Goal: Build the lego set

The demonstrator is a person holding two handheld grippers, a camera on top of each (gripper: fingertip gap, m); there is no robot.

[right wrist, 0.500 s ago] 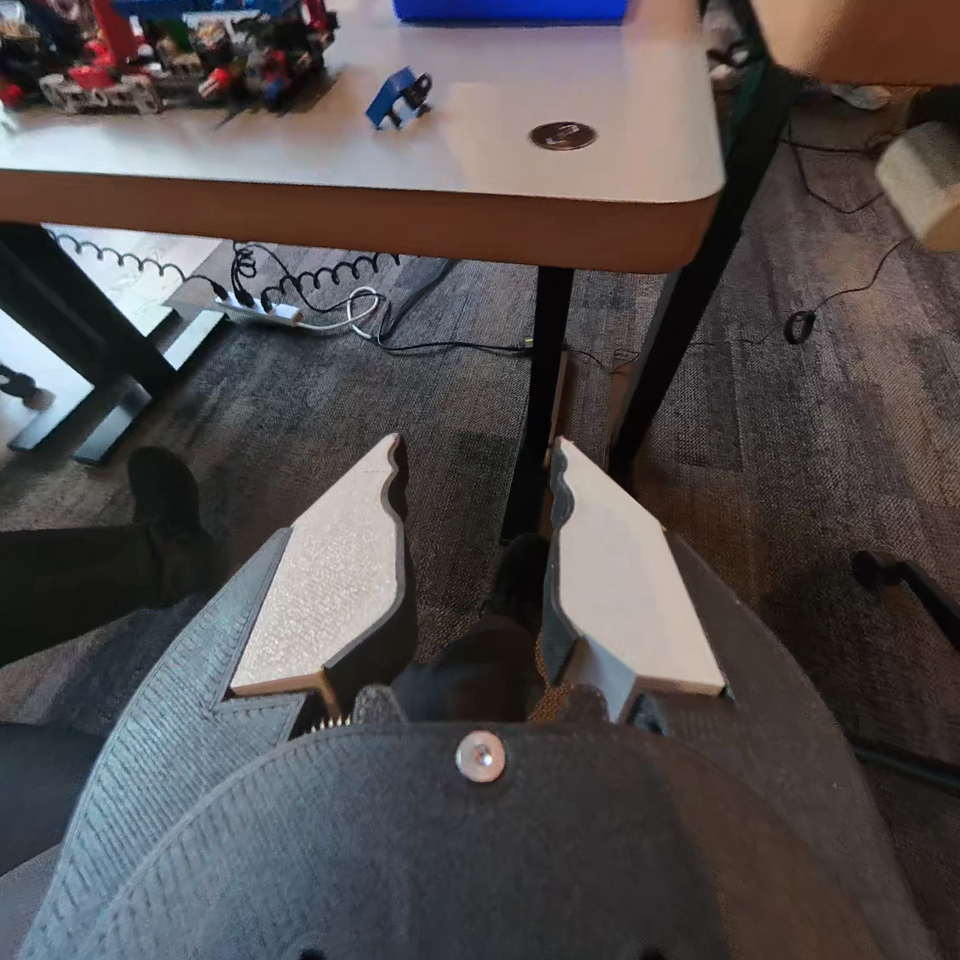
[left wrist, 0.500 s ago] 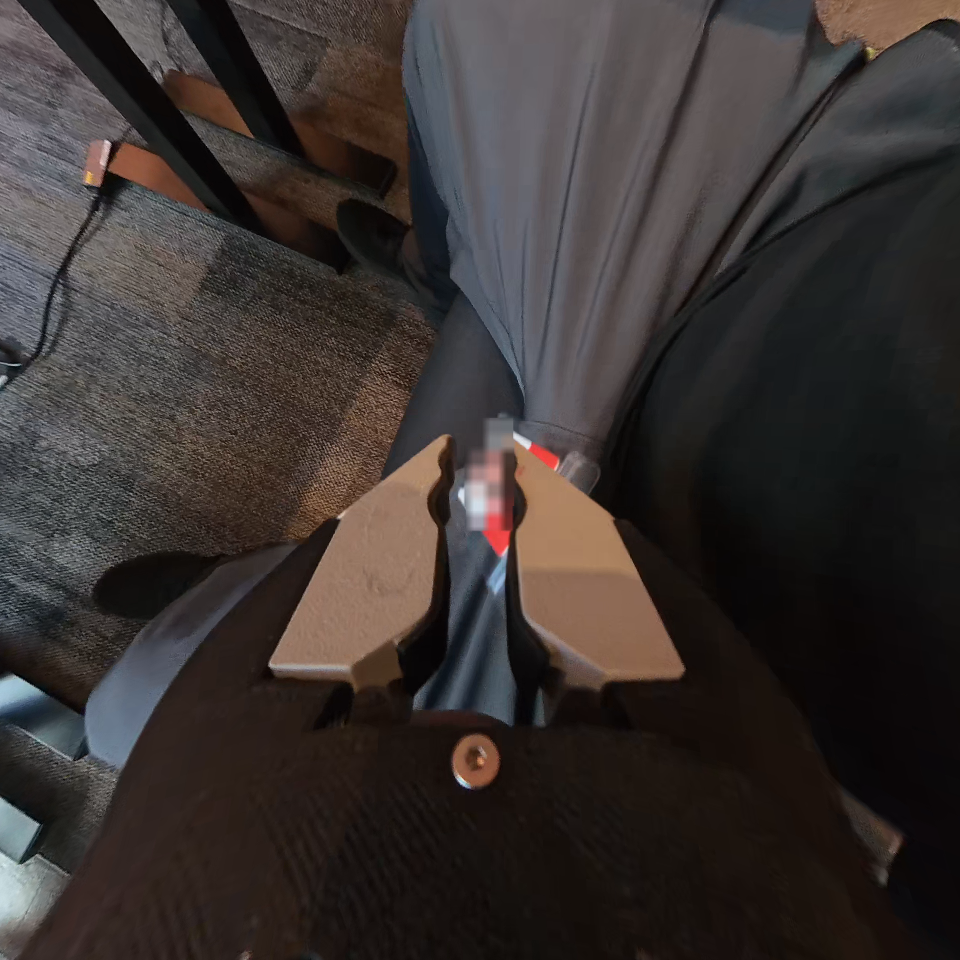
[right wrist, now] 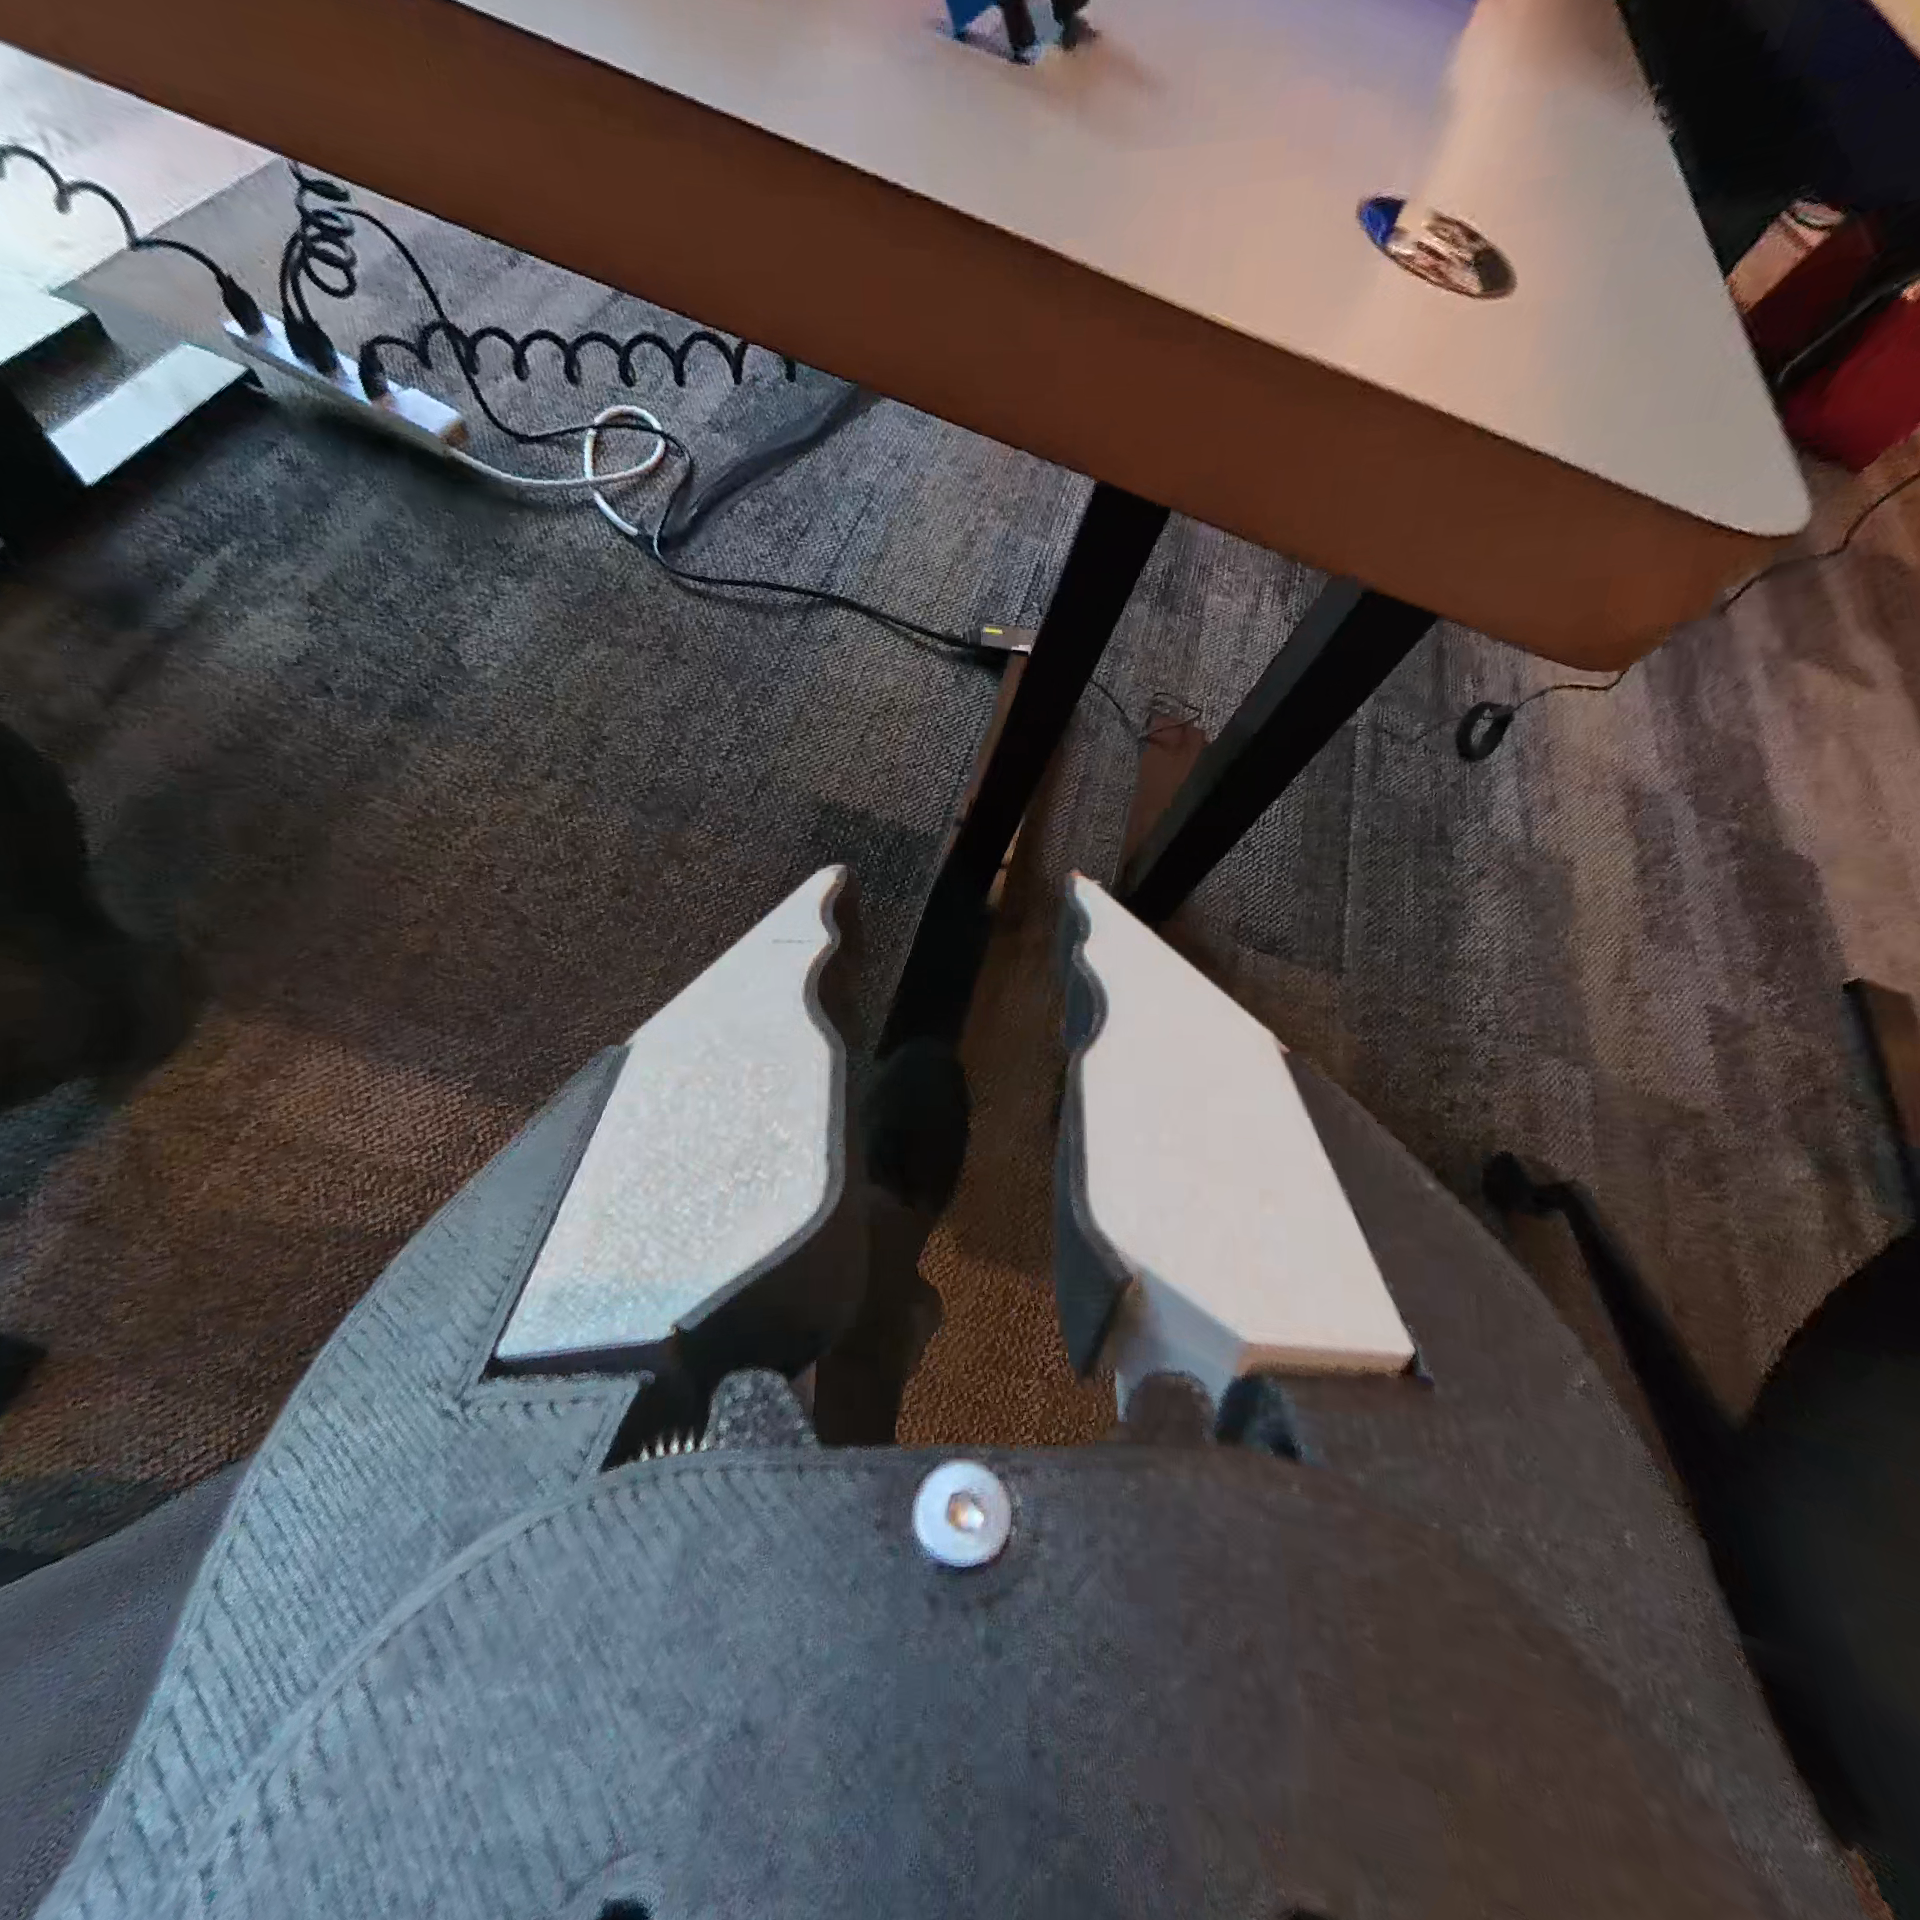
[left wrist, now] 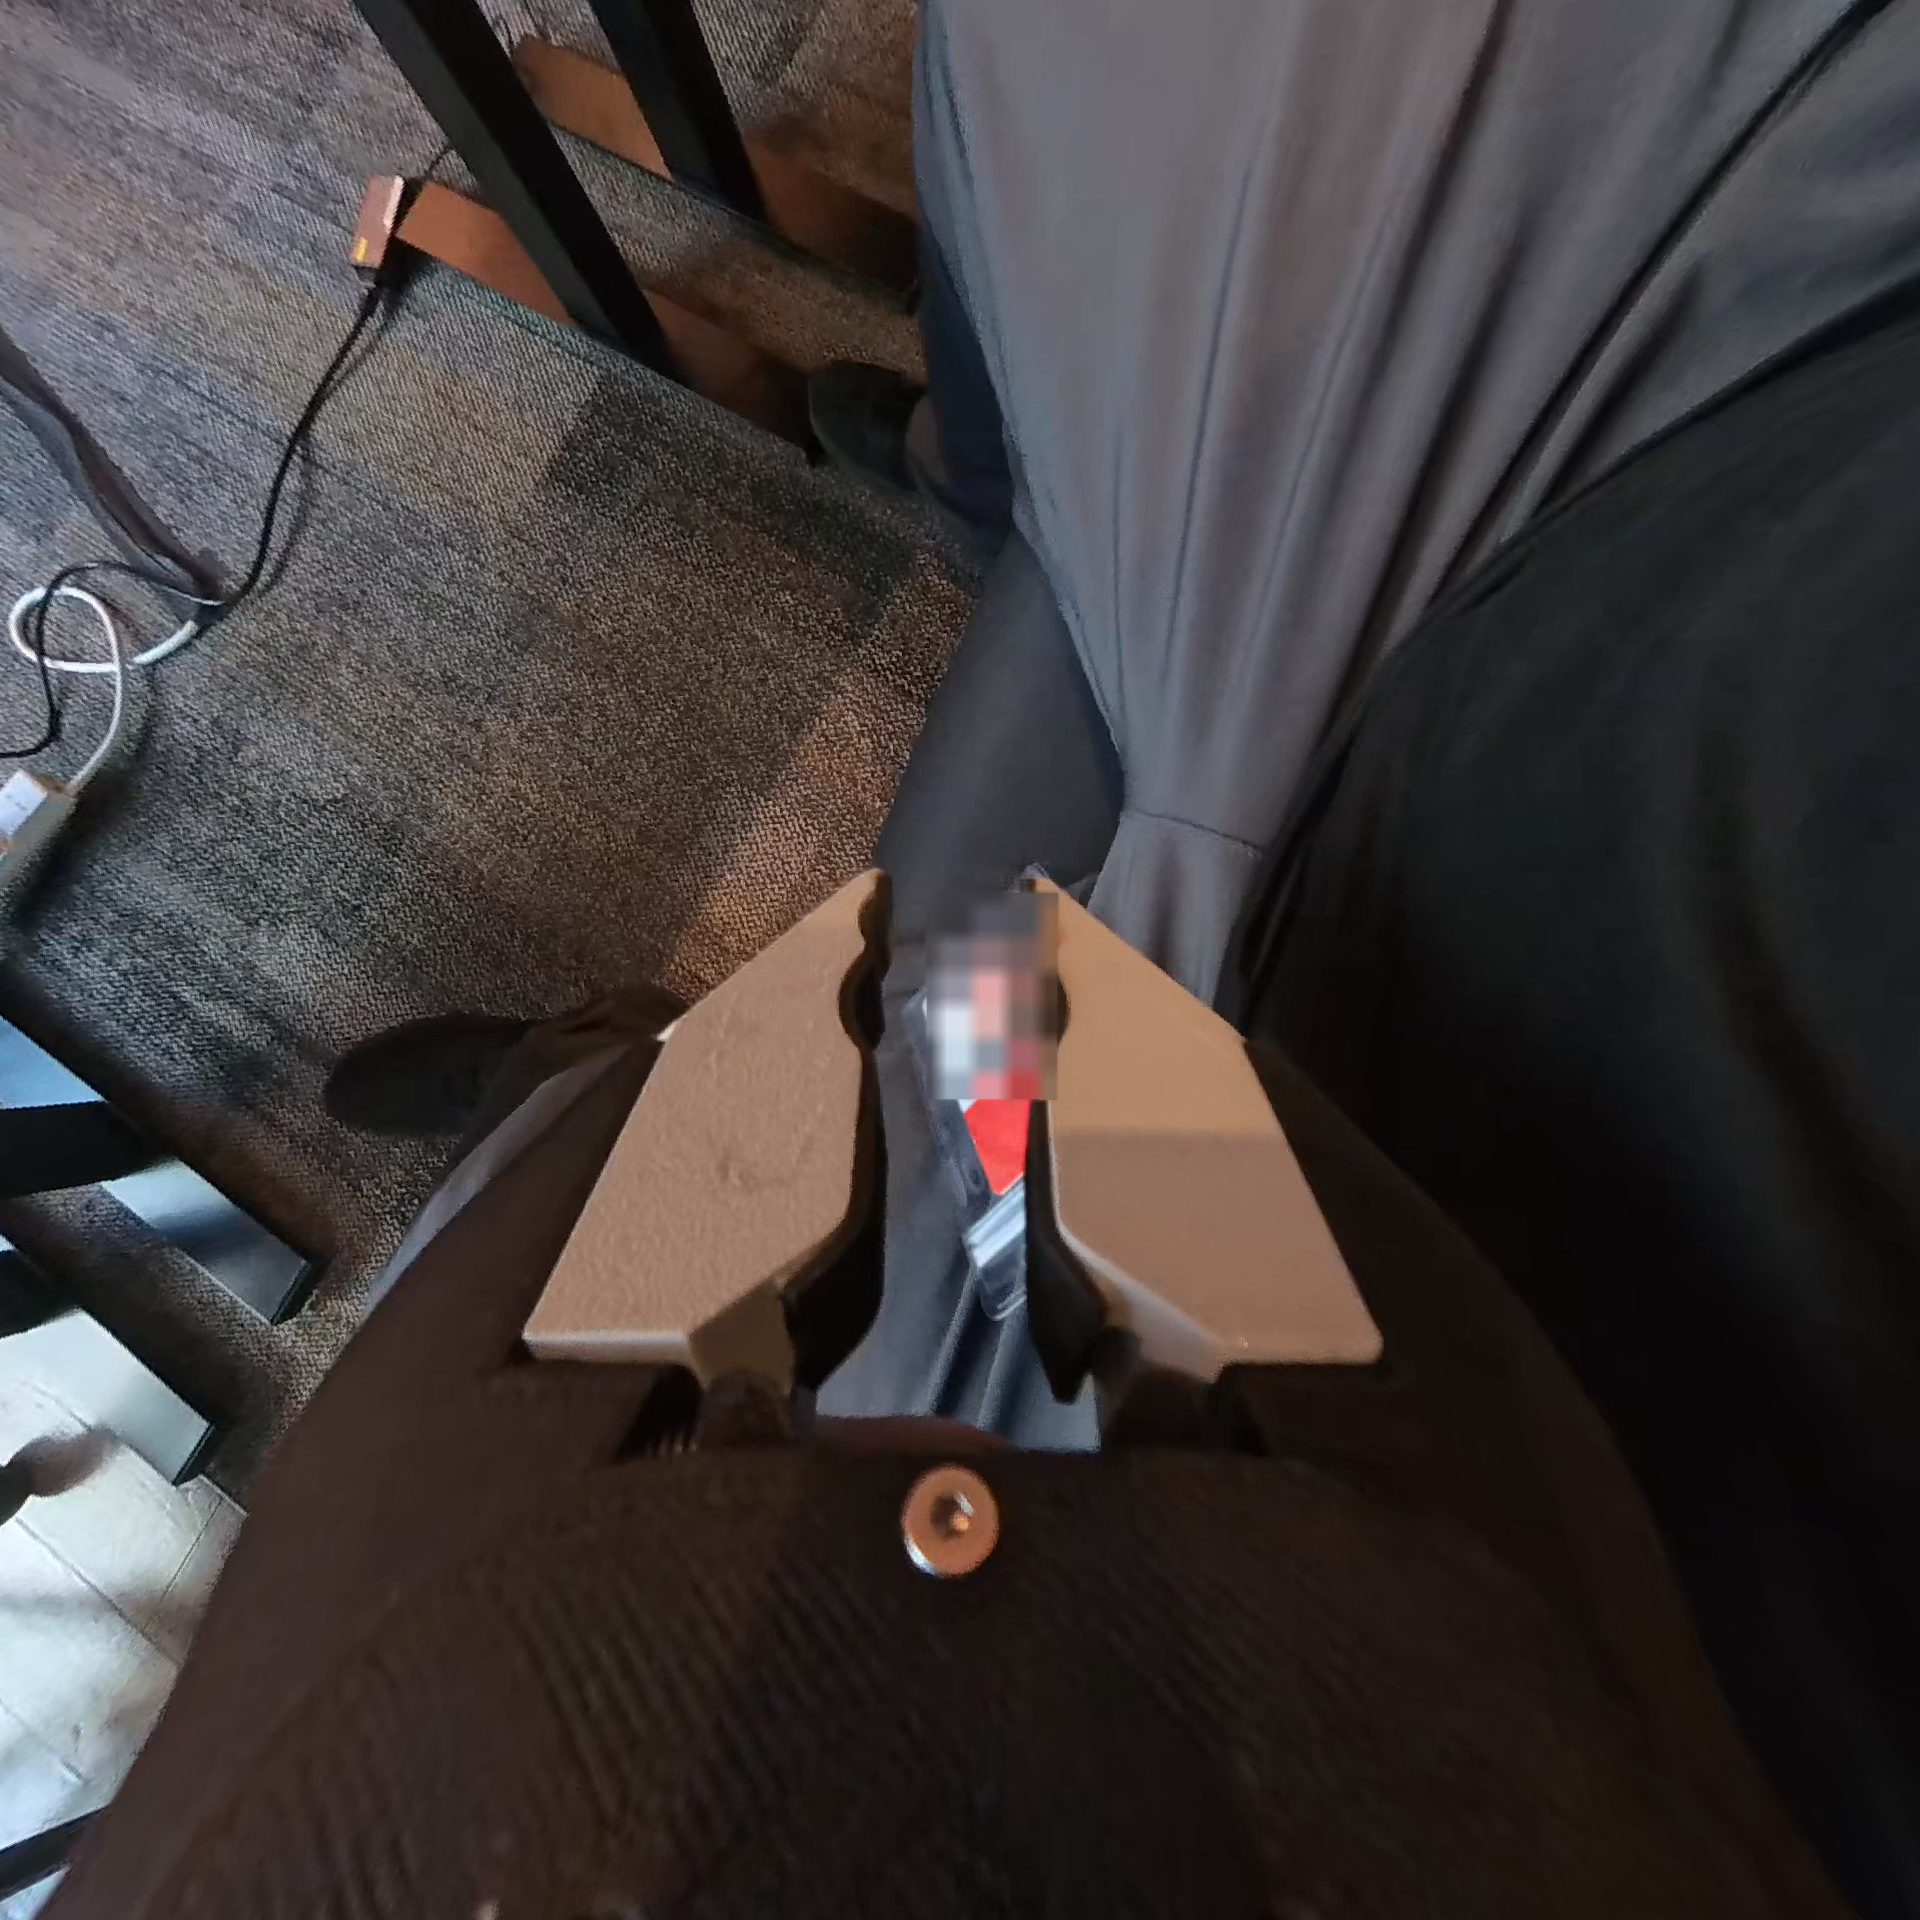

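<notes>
Two wrist cameras look down past their own grippers toward the floor of a carpeted room. In the left wrist view, the left gripper (left wrist: pixel 961 914) fills the lower frame, its black body nearest and its two tan fingers (left wrist: pixel 727 1153) spread with a narrow gap, gripping nothing. Seen through that gap, and lying below the fingers, is a clear plastic badge holder (left wrist: pixel 987 1184) with a red patch, resting against the person's grey trousers (left wrist: pixel 1299 416), which rise along the right side beside a darker garment (left wrist: pixel 1610 1039). To the left lies mottled grey-brown carpet (left wrist: pixel 468 779), crossed farther off by a black cable (left wrist: pixel 301 436) and a white cable loop (left wrist: pixel 83 634), with black table legs (left wrist: pixel 499 156) at the top edge. In the right wrist view, the right gripper (right wrist: pixel 956 894) sits nearest, its dark grey body below and its pale fingers (right wrist: pixel 717 1143) held apart, empty, over bare carpet (right wrist: pixel 520 831). Beyond the fingertips, two black table legs (right wrist: pixel 1049 675) rise to a pale table (right wrist: pixel 1195 395) with a rounded corner and a thick brown edge. On its top sits a round cable grommet (right wrist: pixel 1439 244), and at the upper frame edge a small blue lego piece (right wrist: pixel 987 26), only partly visible and well apart from both grippers. Under the table, at far left, a white power strip (right wrist: pixel 343 390) lies on the floor with coiled black cords (right wrist: pixel 561 358) plugged in.
</notes>
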